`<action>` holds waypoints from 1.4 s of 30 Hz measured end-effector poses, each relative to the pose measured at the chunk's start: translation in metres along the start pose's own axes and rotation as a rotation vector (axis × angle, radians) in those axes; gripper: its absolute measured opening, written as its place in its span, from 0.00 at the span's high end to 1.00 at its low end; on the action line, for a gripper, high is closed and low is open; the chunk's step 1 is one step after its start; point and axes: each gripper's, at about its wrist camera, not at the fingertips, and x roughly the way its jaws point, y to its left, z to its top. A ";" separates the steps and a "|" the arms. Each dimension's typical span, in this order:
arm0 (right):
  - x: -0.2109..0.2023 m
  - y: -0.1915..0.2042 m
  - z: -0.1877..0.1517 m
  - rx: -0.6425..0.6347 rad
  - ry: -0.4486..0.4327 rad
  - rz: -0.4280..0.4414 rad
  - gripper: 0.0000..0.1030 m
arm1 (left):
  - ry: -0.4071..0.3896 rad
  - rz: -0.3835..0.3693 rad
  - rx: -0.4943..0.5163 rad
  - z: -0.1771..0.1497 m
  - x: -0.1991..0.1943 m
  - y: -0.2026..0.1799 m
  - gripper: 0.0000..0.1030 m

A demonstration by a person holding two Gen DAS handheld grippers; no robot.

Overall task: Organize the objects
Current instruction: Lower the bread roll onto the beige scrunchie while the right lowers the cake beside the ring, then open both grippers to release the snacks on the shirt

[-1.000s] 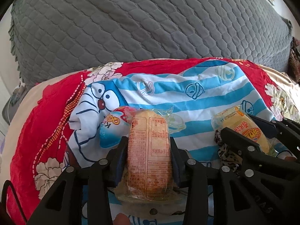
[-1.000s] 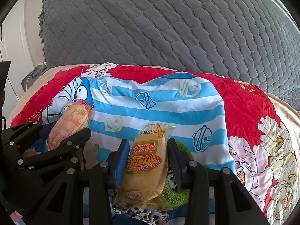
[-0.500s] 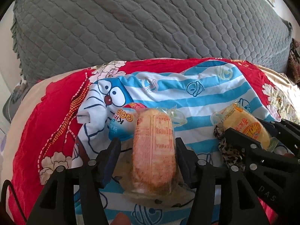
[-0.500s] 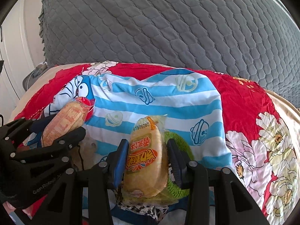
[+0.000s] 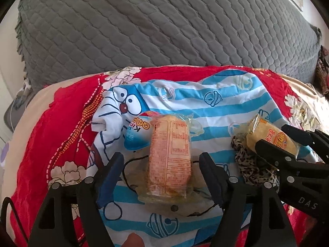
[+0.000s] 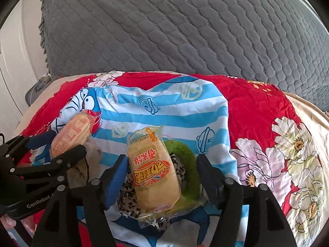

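Note:
An orange printed snack pack [image 5: 169,156] lies on the blue-striped cartoon cloth [image 5: 205,111]. My left gripper [image 5: 161,160] is open around it, jaws still opening, a gap on each side. A blue-and-white packet [image 5: 135,135] rests against the pack's far left. In the right wrist view a yellow snack pack [image 6: 154,168] lies on a leopard-print cloth [image 6: 127,193] and a green ring [image 6: 185,164]. My right gripper [image 6: 162,160] straddles it, jaws opening, the right finger well clear. Each gripper also shows in the other's view: the right gripper [image 5: 271,135] and the left gripper [image 6: 53,146].
A red floral blanket [image 6: 257,111] lies under the striped cloth. A grey quilted cushion [image 5: 164,26] rises behind it. A white wall [image 6: 12,65] stands at far left.
Both grippers have opened and let go of their snack packs, which now lie on the cloth between the fingers. Neither hand has shifted much.

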 end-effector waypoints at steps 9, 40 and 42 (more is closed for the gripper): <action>-0.010 0.005 0.002 -0.025 -0.008 -0.009 0.25 | -0.011 -0.004 0.006 0.000 -0.009 0.000 0.25; -0.064 0.023 -0.008 -0.074 -0.034 -0.006 0.12 | -0.032 0.006 0.011 -0.006 -0.060 0.003 0.22; -0.069 0.024 -0.008 -0.081 -0.040 -0.008 0.12 | -0.037 0.001 0.000 -0.005 -0.064 0.005 0.22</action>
